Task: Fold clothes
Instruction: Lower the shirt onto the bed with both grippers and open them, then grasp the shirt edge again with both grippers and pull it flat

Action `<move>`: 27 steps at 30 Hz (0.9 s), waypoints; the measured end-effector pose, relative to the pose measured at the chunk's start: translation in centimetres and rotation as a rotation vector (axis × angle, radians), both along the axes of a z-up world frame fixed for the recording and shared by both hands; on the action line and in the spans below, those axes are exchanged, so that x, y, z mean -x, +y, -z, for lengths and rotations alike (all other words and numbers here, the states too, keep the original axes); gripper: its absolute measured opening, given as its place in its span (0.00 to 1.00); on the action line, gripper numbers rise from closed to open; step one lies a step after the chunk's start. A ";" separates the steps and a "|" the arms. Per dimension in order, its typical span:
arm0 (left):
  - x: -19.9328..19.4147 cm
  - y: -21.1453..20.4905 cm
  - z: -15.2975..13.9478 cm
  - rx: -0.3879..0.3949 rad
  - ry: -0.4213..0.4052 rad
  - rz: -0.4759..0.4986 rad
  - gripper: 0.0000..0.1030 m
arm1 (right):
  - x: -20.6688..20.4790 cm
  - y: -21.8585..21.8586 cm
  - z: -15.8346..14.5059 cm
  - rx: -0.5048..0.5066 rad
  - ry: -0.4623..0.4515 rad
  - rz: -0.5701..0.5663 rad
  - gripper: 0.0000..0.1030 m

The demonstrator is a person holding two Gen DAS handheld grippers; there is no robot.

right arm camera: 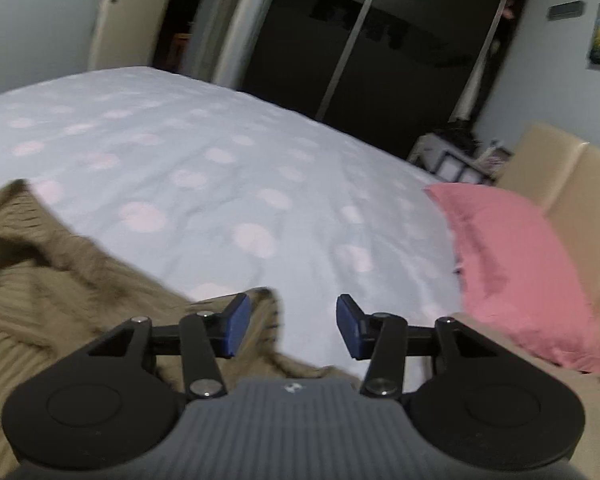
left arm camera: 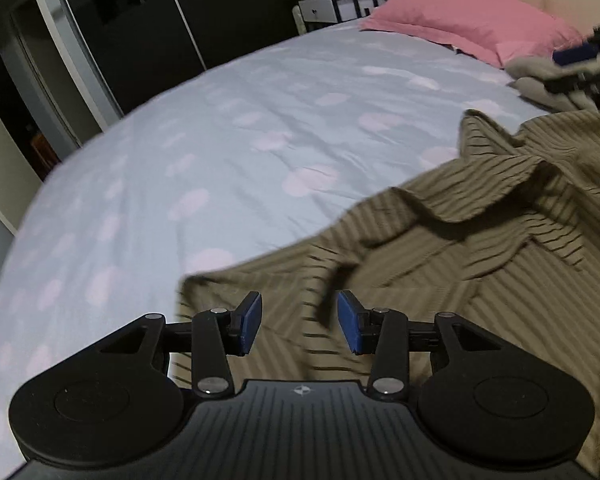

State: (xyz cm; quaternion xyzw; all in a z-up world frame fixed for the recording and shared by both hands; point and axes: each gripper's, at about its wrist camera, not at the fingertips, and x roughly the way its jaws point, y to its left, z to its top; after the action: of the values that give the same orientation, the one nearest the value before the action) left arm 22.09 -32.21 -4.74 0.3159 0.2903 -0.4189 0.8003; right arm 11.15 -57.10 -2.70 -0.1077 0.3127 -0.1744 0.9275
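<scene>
Grippers both parted over your olive striped garment on the bed.

Your left gripper (left arm camera: 298,322) hangs above the rumpled garment (left arm camera: 440,248) with its blue pads (left arm camera: 249,322) apart, cloth below them but nothing pinched. Your right gripper (right arm camera: 292,326) has its jaws apart too, over the garment's edge where it meets the pale dotted sheet (right arm camera: 220,160). A pink pillow (right arm camera: 516,264) lies near the headboard, apart from the garment.
</scene>
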 end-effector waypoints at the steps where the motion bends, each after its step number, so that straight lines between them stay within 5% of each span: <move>1: 0.2 -0.4 0.5 -0.011 -0.008 -0.002 0.38 | 0.3 0.6 0.5 -0.018 0.012 -0.033 0.51; 5: -0.3 -1.7 2.7 -0.066 -0.017 -0.032 0.34 | 0.4 2.6 3.5 -0.034 0.085 -0.126 0.50; 7: -0.9 -2.0 3.5 -0.084 -0.003 -0.052 0.17 | -0.1 2.9 5.2 -0.033 0.118 -0.134 0.46; 10: -1.9 -2.0 3.9 -0.082 0.010 -0.070 0.00 | -1.1 1.8 6.6 -0.096 0.130 -0.102 0.05; 11: -2.2 -1.8 3.5 -0.057 0.001 -0.074 0.00 | -1.3 1.1 6.5 -0.122 0.113 -0.086 0.02; 19: -6.6 -2.9 -1.3 0.106 -0.053 -0.148 0.00 | -4.5 -3.6 2.6 -0.234 -0.088 0.035 0.01; 27: -9.6 -8.0 -1.1 0.079 -0.100 -0.183 0.00 | -10.5 -5.6 1.6 -0.225 -0.107 0.102 0.01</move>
State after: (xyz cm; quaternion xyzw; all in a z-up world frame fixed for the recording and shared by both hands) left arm 31.70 -40.25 -3.67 0.2768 0.2609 -0.3386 0.8606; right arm 21.67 -62.70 -4.30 0.0223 0.2854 -0.1908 0.9389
